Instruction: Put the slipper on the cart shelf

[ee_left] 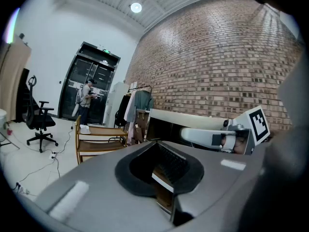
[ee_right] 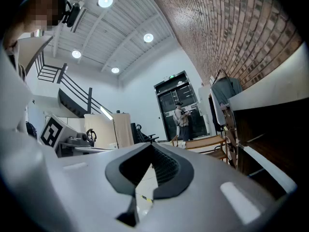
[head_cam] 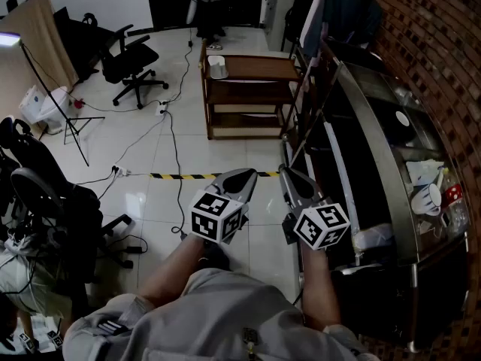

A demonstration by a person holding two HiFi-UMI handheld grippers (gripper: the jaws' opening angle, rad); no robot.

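Holds left gripper (head_cam: 242, 177) and right gripper (head_cam: 291, 179) level at lower centre, jaws closed, gripping nothing, aimed at cart (head_cam: 255, 70), upper centre, likely for approach.

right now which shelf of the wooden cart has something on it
The top shelf: a white thing lies at its left end, while the lower shelves show nothing on them from here.

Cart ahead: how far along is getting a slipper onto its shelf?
Done: maybe; a pale object lies on top of the cart, too small to call a slipper. In hand: nothing; the left gripper and right gripper are shut and empty, short of the cart. Left: if that's no slipper, everything.
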